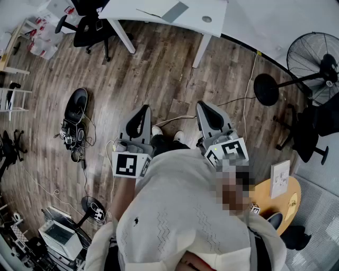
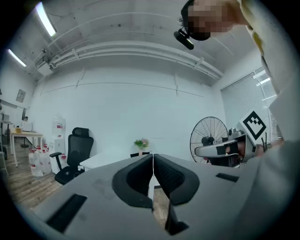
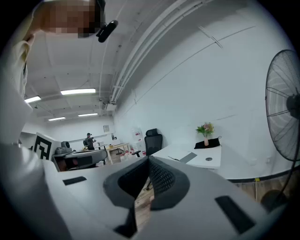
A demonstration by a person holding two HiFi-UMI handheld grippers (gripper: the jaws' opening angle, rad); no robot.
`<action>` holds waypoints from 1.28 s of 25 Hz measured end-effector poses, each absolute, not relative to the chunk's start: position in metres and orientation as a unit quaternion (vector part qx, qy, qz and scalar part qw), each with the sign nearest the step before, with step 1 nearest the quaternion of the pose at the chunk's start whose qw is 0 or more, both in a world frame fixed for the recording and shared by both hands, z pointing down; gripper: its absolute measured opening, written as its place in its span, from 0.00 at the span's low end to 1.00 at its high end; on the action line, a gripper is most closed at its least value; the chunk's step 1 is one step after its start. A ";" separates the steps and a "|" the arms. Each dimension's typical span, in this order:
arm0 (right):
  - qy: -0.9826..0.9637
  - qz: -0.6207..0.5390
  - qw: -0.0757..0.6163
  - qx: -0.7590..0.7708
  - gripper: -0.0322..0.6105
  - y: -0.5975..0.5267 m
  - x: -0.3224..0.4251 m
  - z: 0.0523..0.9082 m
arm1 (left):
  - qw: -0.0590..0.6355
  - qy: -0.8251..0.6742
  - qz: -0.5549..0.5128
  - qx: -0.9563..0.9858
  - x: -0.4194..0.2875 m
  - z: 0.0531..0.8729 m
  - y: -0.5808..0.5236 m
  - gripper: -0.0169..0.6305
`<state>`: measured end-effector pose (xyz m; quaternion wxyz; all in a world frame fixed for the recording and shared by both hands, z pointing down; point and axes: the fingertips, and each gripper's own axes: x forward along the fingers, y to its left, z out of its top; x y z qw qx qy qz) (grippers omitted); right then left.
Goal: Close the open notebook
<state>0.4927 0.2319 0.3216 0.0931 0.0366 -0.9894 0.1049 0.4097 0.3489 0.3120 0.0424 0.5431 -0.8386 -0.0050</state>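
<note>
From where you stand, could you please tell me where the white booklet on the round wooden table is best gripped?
Probably a thin outer edge, approached level from the side by the right gripper, the nearer one. The white booklet looks flat on the round wooden table, so only its edges offer the jaws purchase; which edge is free is too small to tell.

Left gripper (image 1: pixel 143 111) beside right gripper (image 1: pixel 206 107); desk (image 1: pixel 132 8) ahead, chair (image 1: pixel 89 25) left, fan (image 1: pixel 313 59) right.

Two grippers (image 1: pixel 144 109) (image 1: pixel 203 105), one fan (image 1: pixel 318 66)
</note>
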 end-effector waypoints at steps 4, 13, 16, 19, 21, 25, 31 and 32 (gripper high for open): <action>-0.990 0.101 0.096 0.036 0.05 0.239 0.500 0.321 | 0.040 -0.839 -0.005 0.542 0.419 0.314 0.354 0.05; -0.990 0.092 0.100 0.033 0.05 0.247 0.508 0.322 | 0.043 -0.840 -0.029 0.540 0.421 0.313 0.353 0.05; -0.991 0.085 0.100 0.035 0.05 0.244 0.509 0.320 | 0.036 -0.839 -0.015 0.543 0.423 0.313 0.350 0.05; -0.991 0.071 0.102 0.040 0.05 0.241 0.509 0.319 | 0.038 -0.839 -0.015 0.543 0.423 0.315 0.348 0.05; -0.991 0.071 0.107 0.047 0.05 0.237 0.512 0.321 | 0.038 -0.838 -0.014 0.543 0.424 0.315 0.346 0.05; -0.988 0.084 0.119 0.049 0.05 0.230 0.513 0.330 | 0.042 -0.839 -0.012 0.543 0.425 0.319 0.344 0.05; -0.988 0.099 0.117 0.034 0.05 0.235 0.498 0.332 | 0.053 -0.854 -0.024 0.518 0.409 0.326 0.359 0.05; -0.988 0.096 0.116 0.030 0.05 0.236 0.493 0.332 | 0.055 -0.856 -0.029 0.513 0.405 0.326 0.360 0.05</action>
